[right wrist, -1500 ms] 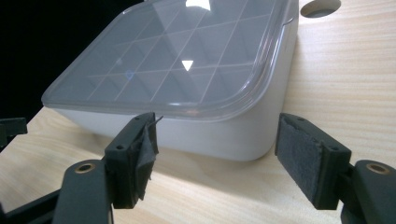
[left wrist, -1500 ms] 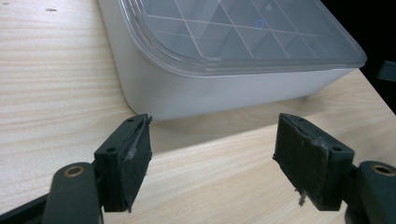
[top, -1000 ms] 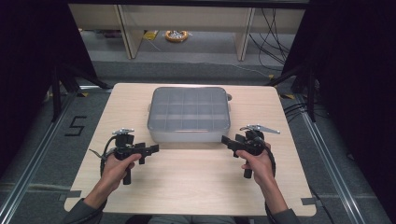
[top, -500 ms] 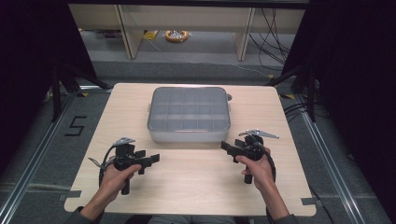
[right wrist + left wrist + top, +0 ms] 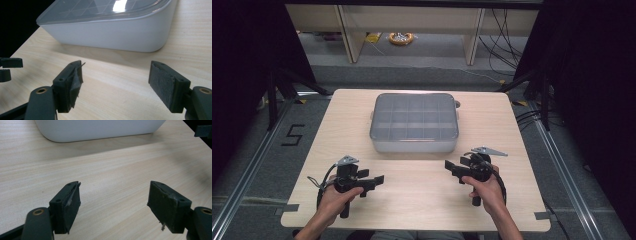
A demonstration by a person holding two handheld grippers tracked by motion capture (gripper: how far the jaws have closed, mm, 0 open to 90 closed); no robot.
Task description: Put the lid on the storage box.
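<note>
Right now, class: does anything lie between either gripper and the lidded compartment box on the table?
Nothing visible does. Bare wooden table separates the left gripper and the right gripper from the lidded compartment box. Both grippers' jaws stand open with nothing between them, and the right gripper's have just been opening.

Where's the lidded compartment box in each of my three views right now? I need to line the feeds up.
High view: the compartment box sits centre, on the far half of the table, beyond both grippers.
Left gripper view: its white wall runs along the top edge.
Right gripper view: box and clear lid at top, centre to right.
Shared landmark: the box's rounded near wall on the light wood.
</note>
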